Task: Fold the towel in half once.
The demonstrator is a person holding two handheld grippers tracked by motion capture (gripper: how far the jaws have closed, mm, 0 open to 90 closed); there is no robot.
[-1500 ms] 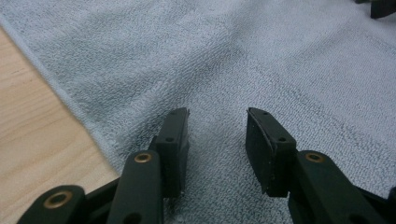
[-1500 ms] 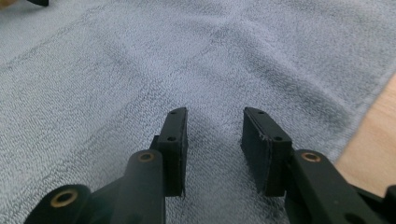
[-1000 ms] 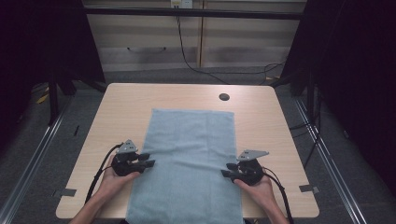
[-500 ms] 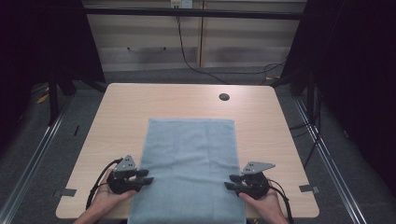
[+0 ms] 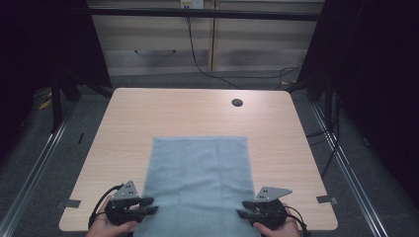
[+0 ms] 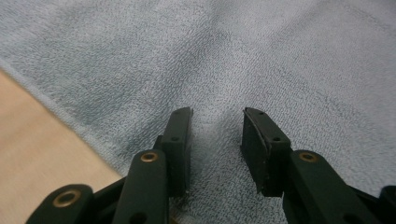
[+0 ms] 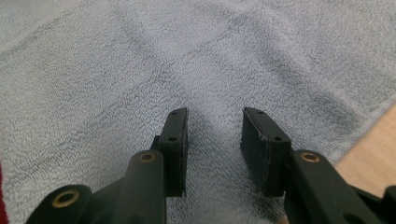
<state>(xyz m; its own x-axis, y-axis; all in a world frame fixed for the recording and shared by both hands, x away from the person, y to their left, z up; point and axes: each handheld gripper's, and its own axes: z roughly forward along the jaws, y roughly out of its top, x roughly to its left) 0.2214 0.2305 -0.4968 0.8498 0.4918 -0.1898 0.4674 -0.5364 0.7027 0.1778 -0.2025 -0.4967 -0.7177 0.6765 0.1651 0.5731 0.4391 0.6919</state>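
Note:
A light blue towel (image 5: 197, 182) lies flat on the wooden table (image 5: 188, 113), its near end running off the front edge. My left gripper (image 5: 154, 205) rests on the towel's left edge, held by a hand. In the left gripper view its jaws (image 6: 217, 114) stand apart over the cloth (image 6: 233, 60); they have just been closing a little, with flat towel under the gap and no fold pinched. My right gripper (image 5: 240, 209) sits on the towel's right edge. Its jaws (image 7: 215, 114) are also apart over flat cloth (image 7: 187, 56).
A small dark round hole (image 5: 237, 102) sits near the table's far right. Bare wood spans the far half and both sides of the towel. Grey tape marks (image 5: 327, 199) flag the near corners. Floor rails and cables run around the table.
Both grippers have moved toward the table's front edge, and the towel has slid that way with them; its far edge now lies farther from the hole.

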